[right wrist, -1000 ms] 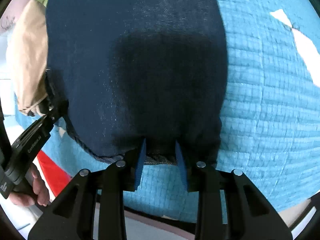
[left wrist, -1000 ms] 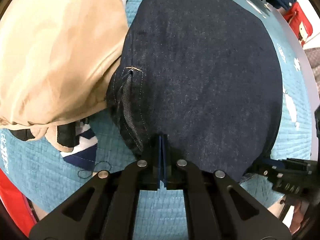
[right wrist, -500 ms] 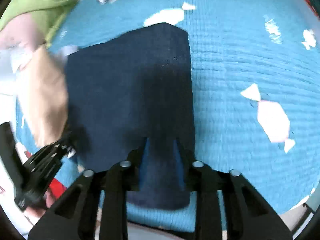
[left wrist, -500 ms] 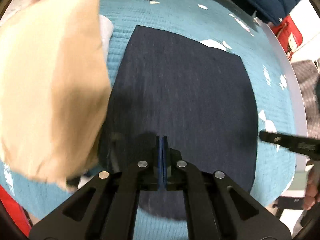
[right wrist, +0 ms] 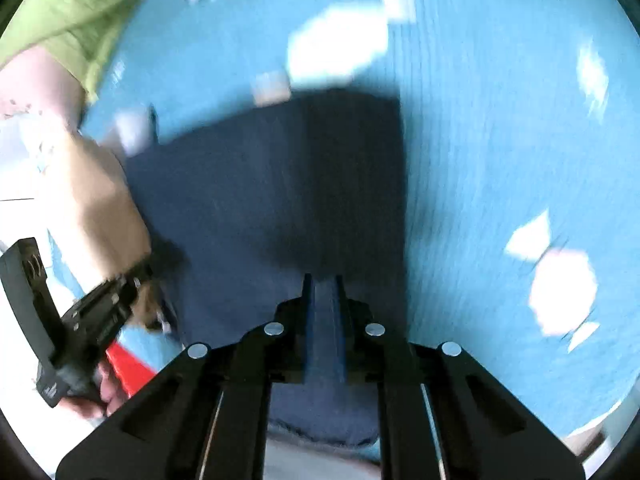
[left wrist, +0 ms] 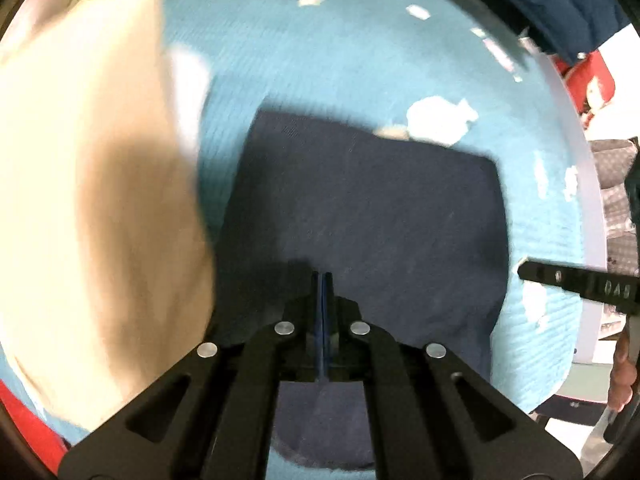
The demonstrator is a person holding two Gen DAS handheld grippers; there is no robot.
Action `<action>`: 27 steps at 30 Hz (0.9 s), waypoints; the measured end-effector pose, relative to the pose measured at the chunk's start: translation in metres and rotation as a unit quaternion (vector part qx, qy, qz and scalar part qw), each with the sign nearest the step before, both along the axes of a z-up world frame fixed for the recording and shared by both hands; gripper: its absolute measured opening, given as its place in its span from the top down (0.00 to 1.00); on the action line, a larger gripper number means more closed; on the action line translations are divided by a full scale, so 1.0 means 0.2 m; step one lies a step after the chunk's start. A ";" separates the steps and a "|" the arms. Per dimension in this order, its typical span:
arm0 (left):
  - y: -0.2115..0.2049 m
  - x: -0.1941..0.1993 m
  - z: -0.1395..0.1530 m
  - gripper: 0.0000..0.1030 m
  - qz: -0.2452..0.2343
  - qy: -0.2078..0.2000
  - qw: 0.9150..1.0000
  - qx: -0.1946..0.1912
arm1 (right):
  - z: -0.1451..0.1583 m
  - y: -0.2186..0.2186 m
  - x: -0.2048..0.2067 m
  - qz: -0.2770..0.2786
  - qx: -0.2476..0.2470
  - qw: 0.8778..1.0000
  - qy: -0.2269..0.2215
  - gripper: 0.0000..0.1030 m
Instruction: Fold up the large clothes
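A folded dark blue denim garment (left wrist: 360, 208) lies flat on a teal quilted cover (left wrist: 304, 52); it also shows in the right wrist view (right wrist: 272, 200). My left gripper (left wrist: 322, 280) is shut and empty, raised above the garment's near part. My right gripper (right wrist: 322, 280) hovers above the garment's near right part with a narrow gap between its blue pads, holding nothing. The right gripper's body shows at the right edge of the left wrist view (left wrist: 576, 282). The left gripper's body shows at the lower left of the right wrist view (right wrist: 92, 312). Both views are motion-blurred.
A tan garment (left wrist: 96, 208) lies left of the denim, touching its left edge. A green cloth (right wrist: 76, 12) lies far left. A dark blue quilted jacket (left wrist: 540, 0) lies at the far right. The cover's right edge (left wrist: 576, 152) borders a red object (left wrist: 592, 84).
Both grippers have risen and pulled back from the denim, which now looks smaller and lies flat. The right gripper's jaws have narrowed. The left stays shut.
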State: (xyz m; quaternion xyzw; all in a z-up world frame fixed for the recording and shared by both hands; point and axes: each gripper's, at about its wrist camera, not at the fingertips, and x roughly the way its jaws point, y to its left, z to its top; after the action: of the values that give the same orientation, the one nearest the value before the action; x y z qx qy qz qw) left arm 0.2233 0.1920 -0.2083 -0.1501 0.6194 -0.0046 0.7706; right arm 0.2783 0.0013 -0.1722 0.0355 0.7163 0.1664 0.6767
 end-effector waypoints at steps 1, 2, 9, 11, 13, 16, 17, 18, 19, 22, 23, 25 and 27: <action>0.00 0.03 -0.01 1.00 0.003 0.006 1.000 0.014 | -0.07 0.03 0.06 0.004 -0.011 1.000 0.018 0.92; 0.03 0.07 -0.06 1.00 0.003 0.024 0.999 0.021 | -0.14 0.08 0.09 0.006 -0.028 0.999 0.032 0.96; 0.14 0.22 -0.38 0.99 0.023 0.099 0.993 -0.055 | -0.39 0.26 0.16 0.013 -0.082 0.996 0.041 0.97; 0.17 0.23 -0.35 1.00 0.035 0.106 0.991 -0.074 | -0.37 0.39 0.17 0.017 -0.094 0.994 0.050 0.97; 0.14 0.24 -0.21 1.00 0.010 0.083 0.996 -0.027 | -0.23 0.44 0.20 0.035 -0.086 0.995 0.040 0.96; 0.12 0.36 -0.03 1.00 -0.008 0.037 0.999 -0.038 | -0.01 0.45 0.33 0.022 -0.066 0.998 -0.007 0.96; 0.12 0.41 -0.01 1.00 -0.008 0.032 0.999 -0.035 | -0.02 0.46 0.37 0.017 -0.077 0.997 -0.010 0.96; 0.13 0.47 -0.04 1.00 -0.006 0.038 0.999 -0.006 | -0.08 0.46 0.41 0.023 -0.096 0.995 0.003 0.96; 0.13 0.49 -0.10 1.00 -0.004 0.052 0.999 0.010 | -0.18 0.45 0.41 0.028 -0.104 0.994 0.031 0.96; 0.15 0.58 -0.34 0.99 0.002 0.085 0.996 -0.005 | -0.39 0.49 0.42 0.029 -0.113 0.993 0.027 0.99; 0.14 0.59 -0.35 0.99 0.004 0.076 0.997 -0.002 | -0.39 0.52 0.41 0.037 -0.127 0.991 0.015 0.99; 0.09 0.60 -0.35 0.99 -0.010 0.066 0.997 0.026 | -0.39 0.57 0.39 0.033 -0.149 0.988 -0.002 0.99; 0.07 0.61 -0.32 0.98 -0.018 0.071 0.996 0.041 | -0.38 0.63 0.37 0.036 -0.163 0.986 -0.002 0.98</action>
State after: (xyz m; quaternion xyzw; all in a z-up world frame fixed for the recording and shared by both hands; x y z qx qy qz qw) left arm 0.3458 0.2058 -0.2719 -0.1070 0.6745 0.0180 0.7302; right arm 0.3515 0.1279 -0.2473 -0.1009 0.7336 0.0720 0.6682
